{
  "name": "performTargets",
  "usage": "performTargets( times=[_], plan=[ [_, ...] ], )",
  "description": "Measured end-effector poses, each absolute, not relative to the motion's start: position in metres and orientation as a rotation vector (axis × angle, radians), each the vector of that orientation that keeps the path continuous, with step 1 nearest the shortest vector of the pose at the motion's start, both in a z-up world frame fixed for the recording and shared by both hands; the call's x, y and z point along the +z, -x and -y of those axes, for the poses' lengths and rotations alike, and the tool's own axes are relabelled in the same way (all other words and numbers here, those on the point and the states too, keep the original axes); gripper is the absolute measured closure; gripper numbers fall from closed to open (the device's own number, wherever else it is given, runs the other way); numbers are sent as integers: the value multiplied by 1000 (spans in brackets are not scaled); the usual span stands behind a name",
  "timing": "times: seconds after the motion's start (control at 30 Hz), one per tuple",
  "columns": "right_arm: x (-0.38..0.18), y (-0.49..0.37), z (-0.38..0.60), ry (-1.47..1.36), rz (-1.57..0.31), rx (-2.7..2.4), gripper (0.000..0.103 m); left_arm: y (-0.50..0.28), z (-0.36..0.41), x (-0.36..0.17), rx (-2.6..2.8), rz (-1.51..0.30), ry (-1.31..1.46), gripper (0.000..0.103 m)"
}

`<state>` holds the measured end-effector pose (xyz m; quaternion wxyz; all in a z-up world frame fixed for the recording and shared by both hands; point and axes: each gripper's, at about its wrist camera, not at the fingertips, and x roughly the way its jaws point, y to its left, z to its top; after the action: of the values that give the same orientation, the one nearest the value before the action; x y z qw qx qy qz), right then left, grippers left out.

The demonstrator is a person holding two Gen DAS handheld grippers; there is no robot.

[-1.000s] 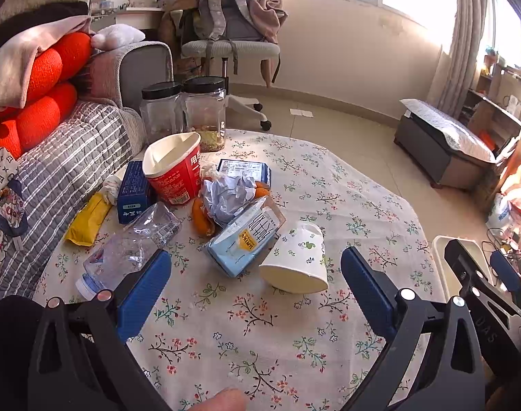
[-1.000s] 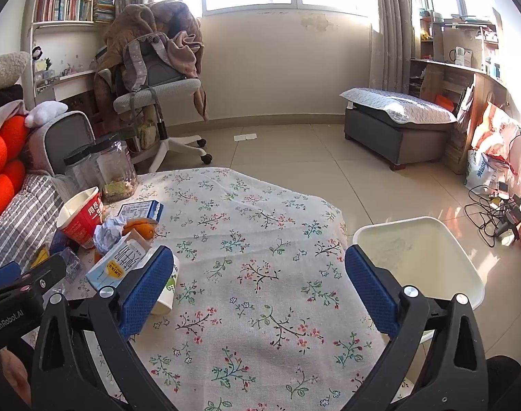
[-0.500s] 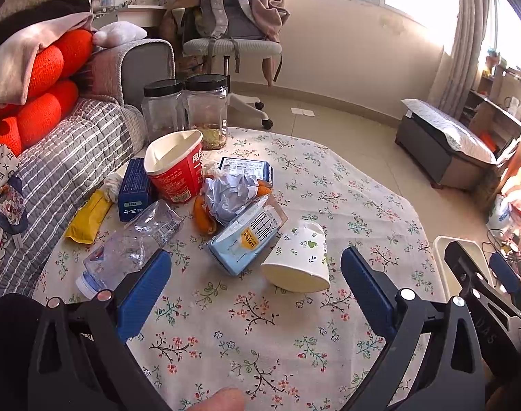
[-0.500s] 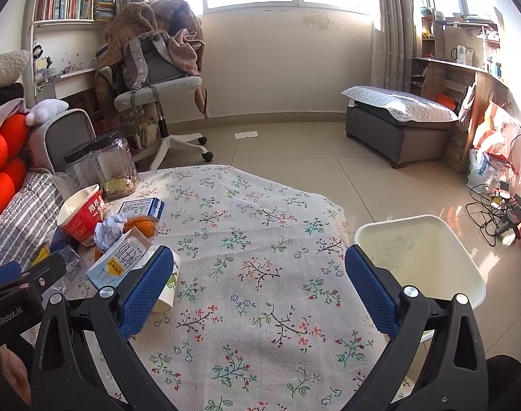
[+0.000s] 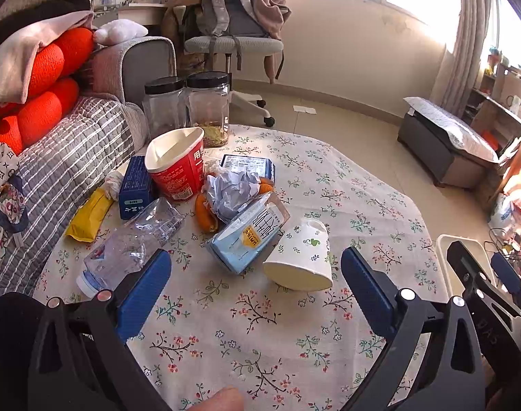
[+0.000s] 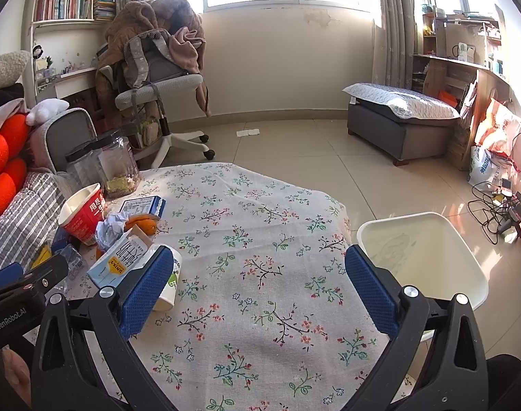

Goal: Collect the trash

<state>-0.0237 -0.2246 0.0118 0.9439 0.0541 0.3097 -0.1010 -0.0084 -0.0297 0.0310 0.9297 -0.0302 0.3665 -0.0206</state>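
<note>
On the floral tablecloth (image 5: 294, 335) ahead of me, the trash is sitting in a loose heap toward the sofa side. I am holding the left gripper (image 5: 256, 279) low over the near part of the cloth with its jaws wide apart and nothing between them. Just beyond its fingers a paper cup (image 5: 299, 257) is lying on its side, open mouth toward me, touching a light blue carton (image 5: 246, 236) that is leaning against crumpled paper (image 5: 231, 190). An orange peel (image 5: 205, 214) is showing beside the paper, and a crushed clear bottle (image 5: 130, 245) is lying close behind the left finger. Farther back a red noodle cup (image 5: 176, 166) is standing upright, with a dark blue box (image 5: 133, 188) beside it, a yellow wrapper (image 5: 89, 214) at the cloth's edge, and a flat blue packet (image 5: 248, 166) behind the paper. Two black-lidded jars (image 5: 188, 109) are standing at the far edge.

I am keeping the right gripper (image 6: 257, 291) over the bare middle of the cloth, jaws likewise spread and gripping nothing. To its right, just off the table edge, a white bin (image 6: 428, 257) is standing on the tiled floor, well apart from the heap.
</note>
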Motion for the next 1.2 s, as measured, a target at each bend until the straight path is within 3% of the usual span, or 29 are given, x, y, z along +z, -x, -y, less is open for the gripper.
performTargets(
  times=[0.5,0.77,1.03,1.2],
  plan=[
    [7,20,225,-110,-641,-212,7,3,31,22,-33,-770,59,7],
    [-22,1,234,-173,-841,-230,7,-8,25,3,-10,-847,74,6],
    [-37,-8,239,-169,-902,-232,7,-35,1,-32,59,-1014,85,7],
    [-44,-16,237,-190,-936,-202,7,-66,-34,-22,112,-1044,64,7]
  ],
)
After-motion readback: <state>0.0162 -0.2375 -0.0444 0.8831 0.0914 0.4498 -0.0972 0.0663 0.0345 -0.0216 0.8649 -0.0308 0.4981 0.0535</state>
